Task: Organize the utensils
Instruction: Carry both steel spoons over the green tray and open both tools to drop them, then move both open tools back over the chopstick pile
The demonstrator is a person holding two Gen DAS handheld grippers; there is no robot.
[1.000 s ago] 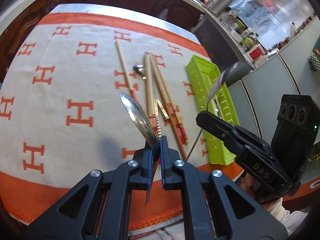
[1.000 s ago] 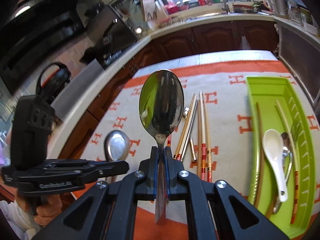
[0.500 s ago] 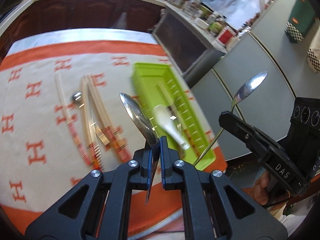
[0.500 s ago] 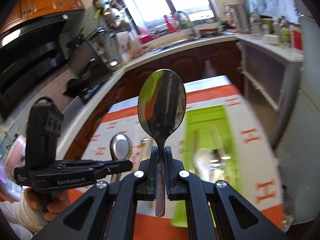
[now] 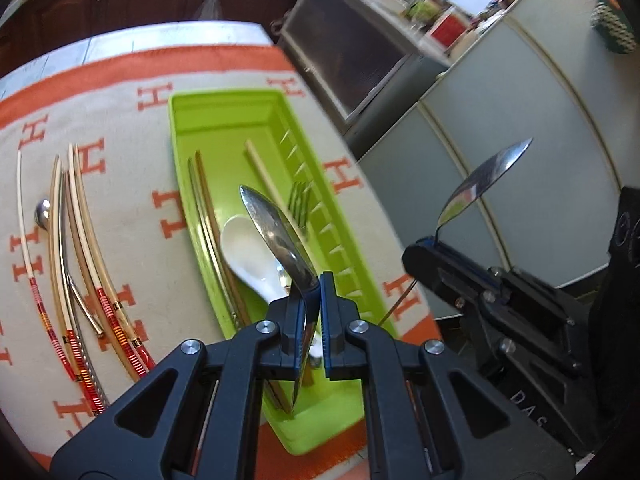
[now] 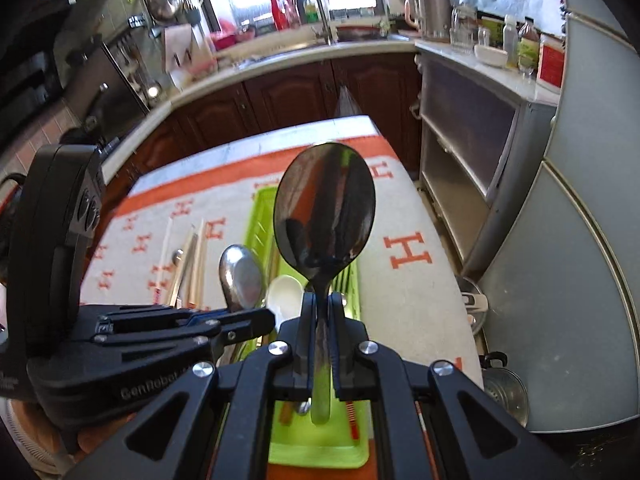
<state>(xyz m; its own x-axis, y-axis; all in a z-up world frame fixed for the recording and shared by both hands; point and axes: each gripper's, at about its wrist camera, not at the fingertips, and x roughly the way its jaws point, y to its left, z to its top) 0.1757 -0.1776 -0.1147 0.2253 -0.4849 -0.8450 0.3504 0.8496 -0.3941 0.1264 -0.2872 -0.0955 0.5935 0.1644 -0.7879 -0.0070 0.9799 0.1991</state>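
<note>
Both claws now hover over green tray (image 5: pixel 224 120), spoons clamped.

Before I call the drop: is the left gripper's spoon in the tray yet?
No. The left gripper is shut on the spoon, held above the green tray.

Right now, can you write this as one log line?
left gripper: shut on spoon | right gripper: shut on big spoon | both above green tray

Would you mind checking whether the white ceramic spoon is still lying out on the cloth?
No, the white ceramic spoon lies inside the green tray, beside chopsticks and a fork.
</note>
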